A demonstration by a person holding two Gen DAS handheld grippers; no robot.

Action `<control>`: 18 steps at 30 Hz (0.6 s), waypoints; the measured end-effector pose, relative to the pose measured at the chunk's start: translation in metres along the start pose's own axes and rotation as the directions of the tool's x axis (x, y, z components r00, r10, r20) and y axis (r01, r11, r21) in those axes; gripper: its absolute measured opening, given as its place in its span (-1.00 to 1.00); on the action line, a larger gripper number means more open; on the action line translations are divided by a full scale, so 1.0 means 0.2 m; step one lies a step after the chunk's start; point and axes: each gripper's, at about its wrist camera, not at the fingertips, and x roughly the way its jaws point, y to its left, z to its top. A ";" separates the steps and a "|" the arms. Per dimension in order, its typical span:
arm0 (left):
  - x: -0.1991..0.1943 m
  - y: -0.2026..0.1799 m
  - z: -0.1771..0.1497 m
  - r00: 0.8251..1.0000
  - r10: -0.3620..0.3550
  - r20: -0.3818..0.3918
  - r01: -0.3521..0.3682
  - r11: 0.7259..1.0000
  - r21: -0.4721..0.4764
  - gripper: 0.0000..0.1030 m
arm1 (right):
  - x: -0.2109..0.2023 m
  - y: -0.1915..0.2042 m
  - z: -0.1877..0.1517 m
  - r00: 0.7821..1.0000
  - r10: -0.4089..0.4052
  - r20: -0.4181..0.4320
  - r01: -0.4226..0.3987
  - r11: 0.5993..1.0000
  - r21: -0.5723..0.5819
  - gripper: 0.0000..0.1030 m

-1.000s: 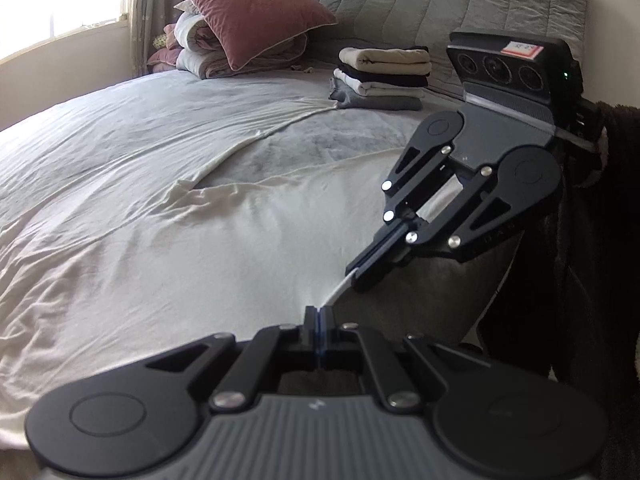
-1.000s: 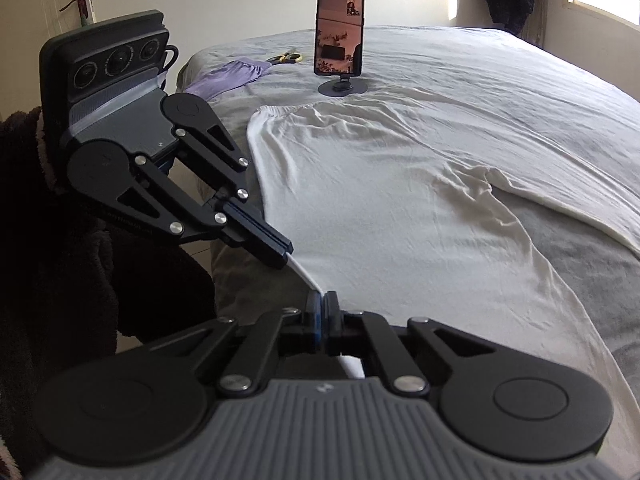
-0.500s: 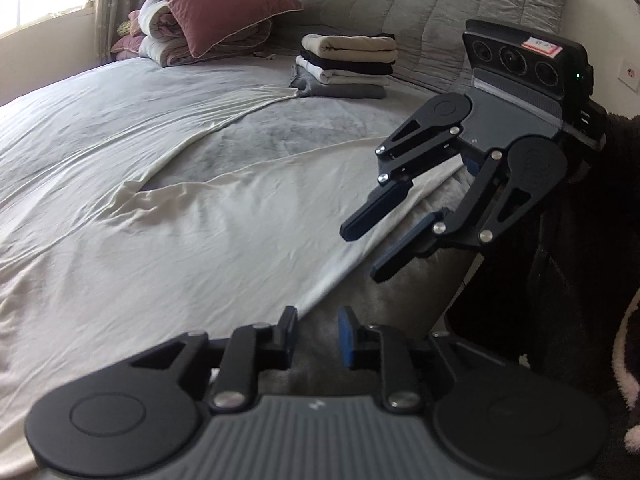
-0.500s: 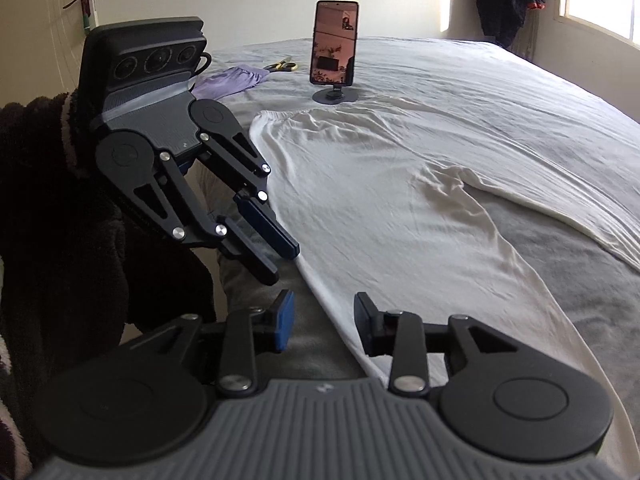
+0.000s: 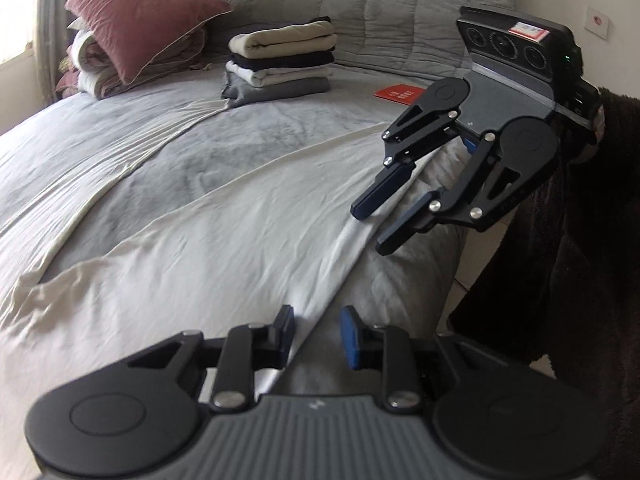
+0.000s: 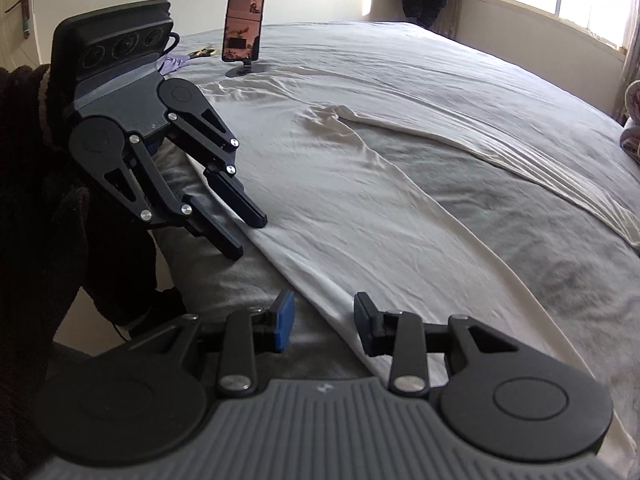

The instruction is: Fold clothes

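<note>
A cream long-sleeved garment point(image 5: 200, 248) lies spread flat on the grey bed point(image 5: 248, 128), its straight hem running along the bed's near edge. My left gripper point(image 5: 318, 334) hovers over that hem edge with its jaws apart and closing; the hem passes under the gap and the pads do not press it. My right gripper point(image 6: 325, 322) stands open over the same hem point(image 6: 320, 288), further along. Each gripper shows in the other's view: the right gripper point(image 5: 372, 228) open above the hem, the left gripper point(image 6: 246, 236) likewise. One sleeve point(image 6: 480, 140) stretches across the bed.
A stack of folded clothes point(image 5: 280, 62), a pink pillow point(image 5: 144, 20) on rolled bedding and a red card point(image 5: 400, 94) sit near the headboard. A phone on a stand point(image 6: 244, 28), a purple cloth point(image 6: 176, 62) and scissors point(image 6: 204, 52) lie at the far end. Dark fleecy sleeves point(image 5: 580, 220) are beside the bed edge.
Both grippers were shut on the hem a second ago. They have opened, let it go, and moved apart along the bed's edge. The hem now lies flat.
</note>
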 end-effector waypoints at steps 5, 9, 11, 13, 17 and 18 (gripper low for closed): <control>0.03 0.03 0.06 0.979 -0.178 -0.095 0.178 0.984 -0.007 -0.95 | -0.04 -0.04 -0.04 0.999 0.030 -0.025 -0.029 0.999 0.039 -0.60; 0.01 0.08 0.07 0.979 -0.185 -0.081 0.181 0.982 -0.061 -0.78 | -0.07 -0.08 -0.02 0.999 0.040 0.006 -0.041 0.995 0.086 -0.51; -0.02 0.12 0.08 0.985 -0.165 -0.051 0.160 0.983 -0.091 -0.48 | -0.09 -0.10 -0.01 0.999 0.043 0.023 -0.045 0.993 0.109 -0.40; -0.06 0.15 0.08 0.991 -0.130 -0.023 0.127 0.985 -0.117 -0.21 | -0.09 -0.13 0.01 0.998 0.041 0.042 -0.046 0.990 0.133 -0.31; -0.14 0.25 0.11 0.999 0.008 -0.031 -0.013 0.990 -0.139 -0.06 | -0.09 -0.16 0.09 0.997 0.031 0.070 -0.041 0.988 0.148 -0.29; -0.16 0.28 0.11 0.998 0.054 -0.039 -0.060 0.986 -0.153 0.00 | -0.08 -0.17 0.10 0.997 0.029 0.078 -0.040 0.988 0.151 -0.28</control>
